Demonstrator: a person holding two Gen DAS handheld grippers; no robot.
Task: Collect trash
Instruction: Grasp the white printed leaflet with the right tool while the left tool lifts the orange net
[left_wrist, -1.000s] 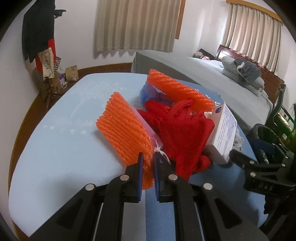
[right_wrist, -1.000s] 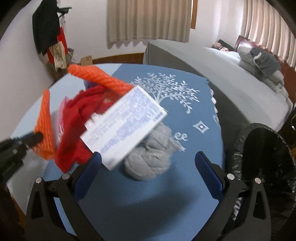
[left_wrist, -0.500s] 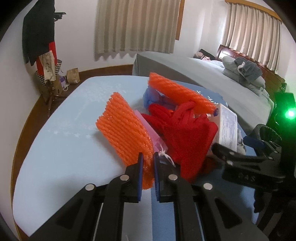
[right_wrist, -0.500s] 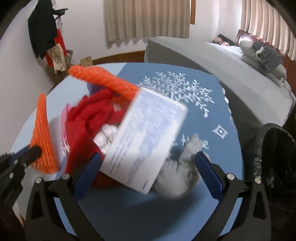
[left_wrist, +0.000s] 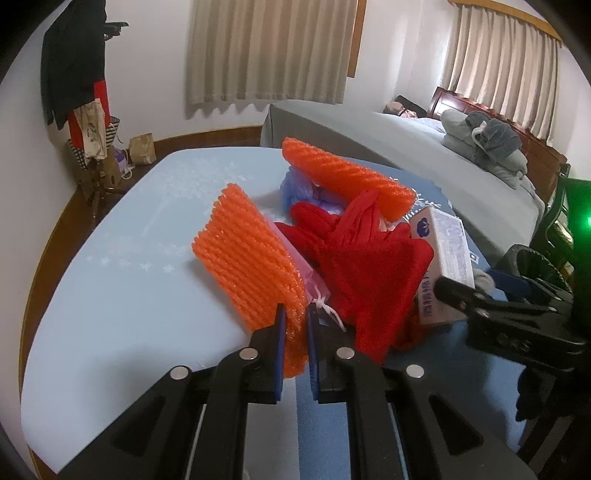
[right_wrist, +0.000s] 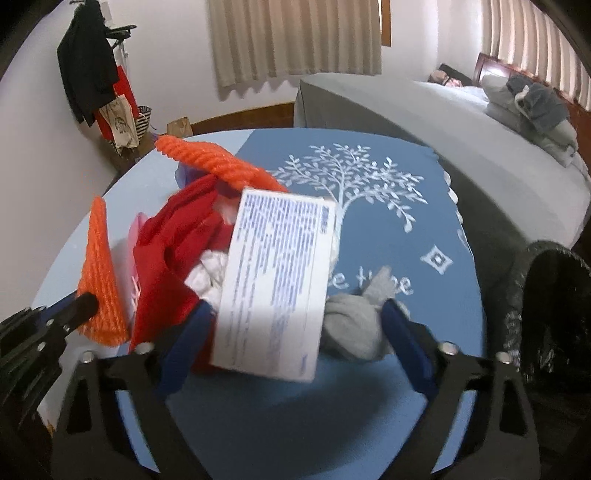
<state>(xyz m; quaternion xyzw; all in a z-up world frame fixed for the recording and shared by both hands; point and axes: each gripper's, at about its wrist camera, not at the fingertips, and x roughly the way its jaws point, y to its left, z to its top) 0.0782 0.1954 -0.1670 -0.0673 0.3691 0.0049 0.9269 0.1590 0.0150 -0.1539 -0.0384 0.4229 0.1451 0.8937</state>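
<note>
— Left side?

— Left gripper (left_wrist: 295, 332) pinched on the lower edge of an orange foam net (left_wrist: 251, 266); blue pads nearly together with the foam squeezed between; net standing tilted on the pale blue table cover (left_wrist: 110, 295).

— And beside it?

— Red cloth (left_wrist: 369, 266) heaped just right of the net; pink pouch (left_wrist: 314, 284) wedged between them; second orange foam net (left_wrist: 347, 181) lying across the back of the heap.

— Right side?

— Right gripper (right_wrist: 299, 332) spread wide around a white printed box (right_wrist: 277, 288); one blue finger (right_wrist: 192, 332) at the box's left edge, the other finger beside a grey balled cloth (right_wrist: 354, 325); cannot tell whether either pad touches the box; box leaning on the red cloth, slightly blurred.

— Bin?

— Black-lined trash bin (right_wrist: 554, 314) at the far right, beyond the table edge; bed (right_wrist: 443, 122) behind.
</note>
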